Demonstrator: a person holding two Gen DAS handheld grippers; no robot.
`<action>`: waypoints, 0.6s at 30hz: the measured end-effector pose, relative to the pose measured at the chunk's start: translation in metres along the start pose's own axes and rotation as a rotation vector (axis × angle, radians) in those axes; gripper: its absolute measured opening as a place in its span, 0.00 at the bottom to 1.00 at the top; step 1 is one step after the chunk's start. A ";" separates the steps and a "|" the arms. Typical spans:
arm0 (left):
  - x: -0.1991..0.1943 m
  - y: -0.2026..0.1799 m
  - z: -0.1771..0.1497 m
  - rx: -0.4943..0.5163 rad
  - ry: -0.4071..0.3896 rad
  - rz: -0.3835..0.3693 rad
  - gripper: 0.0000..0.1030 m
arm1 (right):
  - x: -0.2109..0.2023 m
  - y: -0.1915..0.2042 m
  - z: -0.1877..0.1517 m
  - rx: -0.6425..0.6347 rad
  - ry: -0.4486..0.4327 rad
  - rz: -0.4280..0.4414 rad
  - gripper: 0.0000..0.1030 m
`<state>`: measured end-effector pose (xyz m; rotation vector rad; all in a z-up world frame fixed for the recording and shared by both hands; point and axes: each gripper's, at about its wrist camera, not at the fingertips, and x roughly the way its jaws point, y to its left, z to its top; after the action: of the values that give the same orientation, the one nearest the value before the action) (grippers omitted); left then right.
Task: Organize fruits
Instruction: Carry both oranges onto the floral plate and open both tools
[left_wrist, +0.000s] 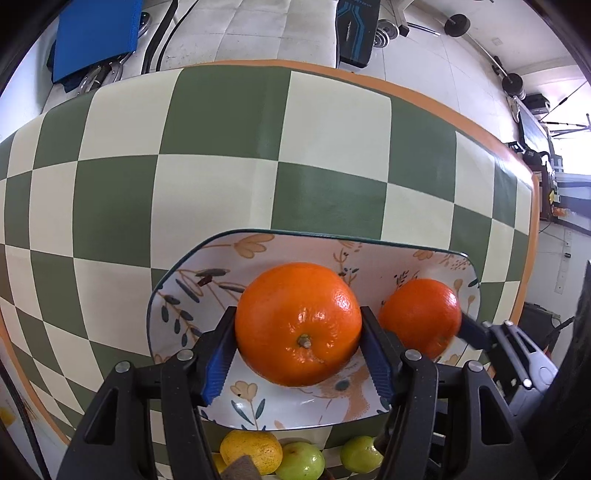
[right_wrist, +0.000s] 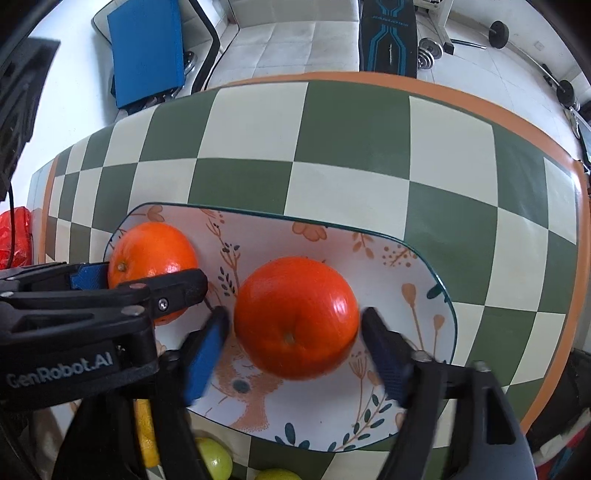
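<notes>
A floral oblong plate (left_wrist: 207, 266) (right_wrist: 332, 251) lies on the checked table and holds two oranges. In the left wrist view the bigger orange (left_wrist: 298, 332) fills the space between my left gripper's (left_wrist: 298, 314) blue pads, which press on both its sides over the plate's left half. The same gripper (right_wrist: 155, 278) and orange (right_wrist: 147, 247) appear at the left of the right wrist view. My right gripper (right_wrist: 295, 314) straddles the other orange (right_wrist: 295, 325) (left_wrist: 421, 317) on the plate's right half. Its blurred fingers (right_wrist: 207, 347) stand a thin gap off the peel.
Near the table's front edge, below the plate, lie a yellow citrus (left_wrist: 251, 452) and green fruits (left_wrist: 301, 461) (right_wrist: 216, 458). The green and cream checked cloth (left_wrist: 295, 147) stretches beyond the plate to an orange border. Gym gear and a blue mat (right_wrist: 147, 48) sit on the floor.
</notes>
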<state>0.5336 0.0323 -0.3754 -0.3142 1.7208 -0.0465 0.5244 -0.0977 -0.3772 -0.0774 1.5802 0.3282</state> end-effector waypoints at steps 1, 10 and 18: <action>-0.002 0.000 0.000 -0.003 -0.006 -0.004 0.70 | -0.003 -0.001 -0.001 0.003 -0.006 0.005 0.87; -0.038 0.001 -0.030 0.049 -0.152 0.097 0.83 | -0.040 -0.015 -0.036 0.082 -0.057 -0.023 0.90; -0.078 0.013 -0.100 0.062 -0.344 0.227 0.83 | -0.078 -0.015 -0.091 0.153 -0.124 -0.068 0.90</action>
<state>0.4445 0.0487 -0.2849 -0.0732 1.4002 0.1145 0.4432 -0.1473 -0.3028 0.0072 1.4717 0.1547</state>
